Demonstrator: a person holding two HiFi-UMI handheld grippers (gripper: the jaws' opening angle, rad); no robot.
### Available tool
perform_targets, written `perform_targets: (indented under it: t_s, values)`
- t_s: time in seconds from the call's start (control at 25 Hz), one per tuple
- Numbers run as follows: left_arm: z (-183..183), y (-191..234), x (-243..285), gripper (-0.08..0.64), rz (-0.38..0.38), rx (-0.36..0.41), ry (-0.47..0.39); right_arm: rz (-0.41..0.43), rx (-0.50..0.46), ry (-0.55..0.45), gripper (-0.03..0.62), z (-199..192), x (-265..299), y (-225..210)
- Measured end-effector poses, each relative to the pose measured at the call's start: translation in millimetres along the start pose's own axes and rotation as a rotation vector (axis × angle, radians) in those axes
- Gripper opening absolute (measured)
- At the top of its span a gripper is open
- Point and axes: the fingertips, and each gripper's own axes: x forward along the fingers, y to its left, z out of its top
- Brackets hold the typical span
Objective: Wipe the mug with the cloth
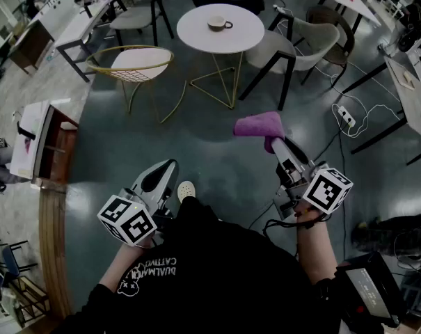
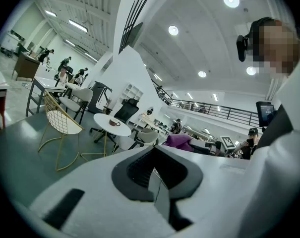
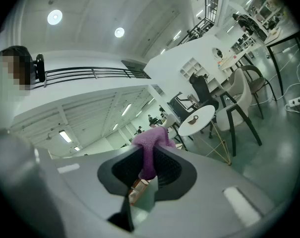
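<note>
So, cloth (image 1: 257,124) between right tongs (image 1: 274,143).

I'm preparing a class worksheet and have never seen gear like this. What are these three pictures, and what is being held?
There is no robot: a person holds a claw in each hand. One picture comes from a camera on the person's head, looking down. The other two come from cameras riding on each claw, looking along its jaws. The right claw is shut on a purple cloth. The left claw is shut and empty. Ahead, a mug stands on a round white table, well apart from both claws.
</note>
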Motion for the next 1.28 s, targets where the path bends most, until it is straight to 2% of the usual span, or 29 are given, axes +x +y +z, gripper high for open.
perform_targets:
  t_s: [0.44,0.68,0.92,1.12,1.28]
  values:
    - [4.6,0.8,4.9,0.000,-0.001,0.005,-0.011,0.004,-0.008,0.001,0.069,0.6,0.5,0.9]
    - [26.1,14.6,21.5,0.000,-0.027,0.011,-0.036,-0.020,-0.006,0.016,0.069,-2.1,19.7,-8.4]
    - [54.0,66.3,59.7,0.000,-0.021,0.010,-0.031,-0.066,-0.012,0.024,0.071,11.2,70.5,-31.3]
    - [79.8,117.1,110.4,0.000,-0.008,0.100,0.058,-0.105,0.003,0.032,0.071,32.3,136.3,-56.0]
    - [118.7,151.5,144.3,0.002,-0.053,0.054,0.050,-0.127,0.026,0.012,0.072,51.0,188.4,-71.1]
